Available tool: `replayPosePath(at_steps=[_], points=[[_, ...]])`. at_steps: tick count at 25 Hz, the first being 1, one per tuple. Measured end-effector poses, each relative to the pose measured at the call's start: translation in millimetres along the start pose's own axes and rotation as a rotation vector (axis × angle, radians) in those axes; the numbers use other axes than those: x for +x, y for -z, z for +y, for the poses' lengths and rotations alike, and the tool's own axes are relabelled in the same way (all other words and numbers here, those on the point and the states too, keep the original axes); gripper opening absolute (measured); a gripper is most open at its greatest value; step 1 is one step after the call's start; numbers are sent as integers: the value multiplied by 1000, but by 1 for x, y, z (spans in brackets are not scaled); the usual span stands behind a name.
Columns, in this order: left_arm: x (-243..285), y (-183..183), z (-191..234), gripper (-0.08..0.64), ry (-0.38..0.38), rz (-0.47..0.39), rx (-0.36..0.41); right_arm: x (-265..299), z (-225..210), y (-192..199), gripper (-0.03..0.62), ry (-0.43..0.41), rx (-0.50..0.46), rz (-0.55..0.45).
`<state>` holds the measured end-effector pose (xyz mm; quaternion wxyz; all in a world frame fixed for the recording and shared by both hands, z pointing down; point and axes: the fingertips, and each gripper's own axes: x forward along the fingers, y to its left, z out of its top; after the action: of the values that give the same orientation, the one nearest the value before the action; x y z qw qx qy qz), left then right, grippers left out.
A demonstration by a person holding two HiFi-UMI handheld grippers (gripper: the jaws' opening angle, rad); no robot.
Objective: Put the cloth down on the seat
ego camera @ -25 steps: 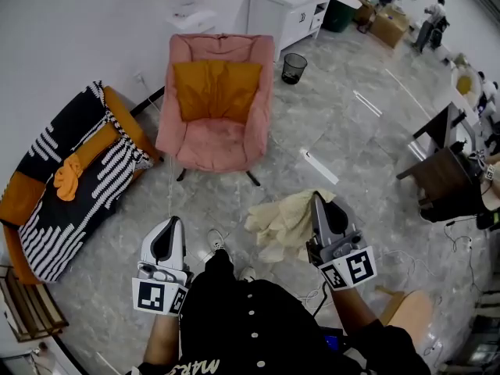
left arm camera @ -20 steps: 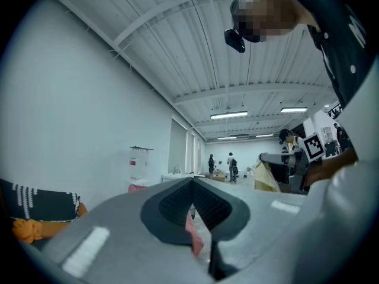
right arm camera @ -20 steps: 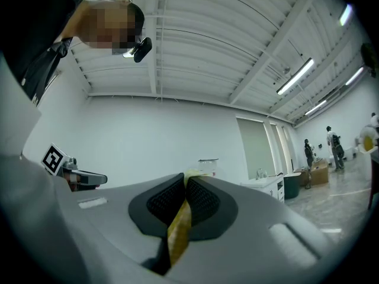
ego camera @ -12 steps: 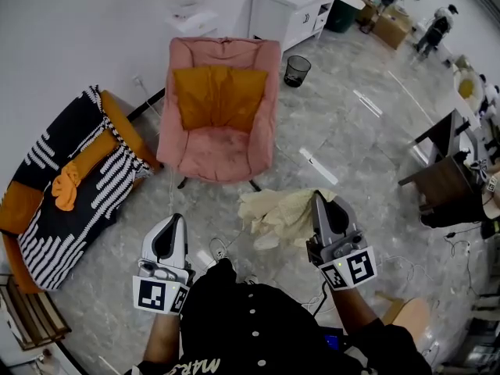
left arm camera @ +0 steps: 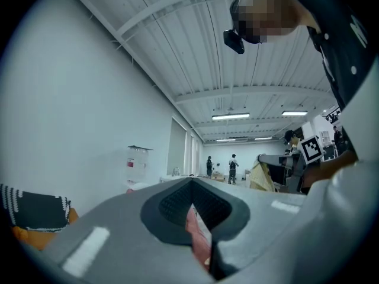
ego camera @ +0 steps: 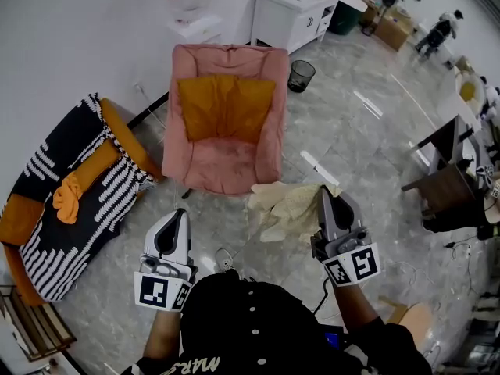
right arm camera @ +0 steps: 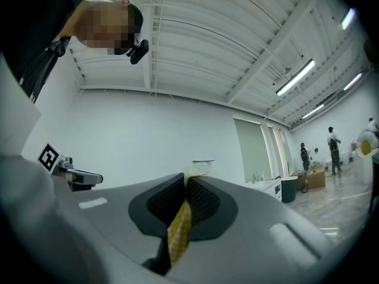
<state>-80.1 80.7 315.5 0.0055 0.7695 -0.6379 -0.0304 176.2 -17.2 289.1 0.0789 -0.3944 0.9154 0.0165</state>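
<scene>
Fingers of our right gripper [ego camera: 323, 194] were clamped on the pale yellow cloth [ego camera: 285, 205] | fingers of our left gripper [ego camera: 178, 213] were together, empty | cloth hung over the grey floor [ego camera: 367, 155], just beside the pink armchair [ego camera: 226, 158], not on its seat

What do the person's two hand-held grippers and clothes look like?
The left hand-held gripper and the right hand-held gripper are pale grey wedges. Each has a black oval patch on top, dark ribbed pads, and a rear cube of black-and-white square markers. The person wears a black top with white buttons.
</scene>
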Motion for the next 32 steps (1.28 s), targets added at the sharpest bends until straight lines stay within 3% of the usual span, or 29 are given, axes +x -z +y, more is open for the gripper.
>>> replayPosePath(at_steps=[15, 24, 32], points=[[45, 0, 69, 2, 50, 1, -4, 75, 9, 6, 32, 40, -18, -16], [63, 17, 83, 2, 53, 33, -35, 97, 9, 23, 32, 25, -6, 23], [99, 20, 113, 1, 19, 33, -43, 148, -5, 31, 32, -14, -12, 14]])
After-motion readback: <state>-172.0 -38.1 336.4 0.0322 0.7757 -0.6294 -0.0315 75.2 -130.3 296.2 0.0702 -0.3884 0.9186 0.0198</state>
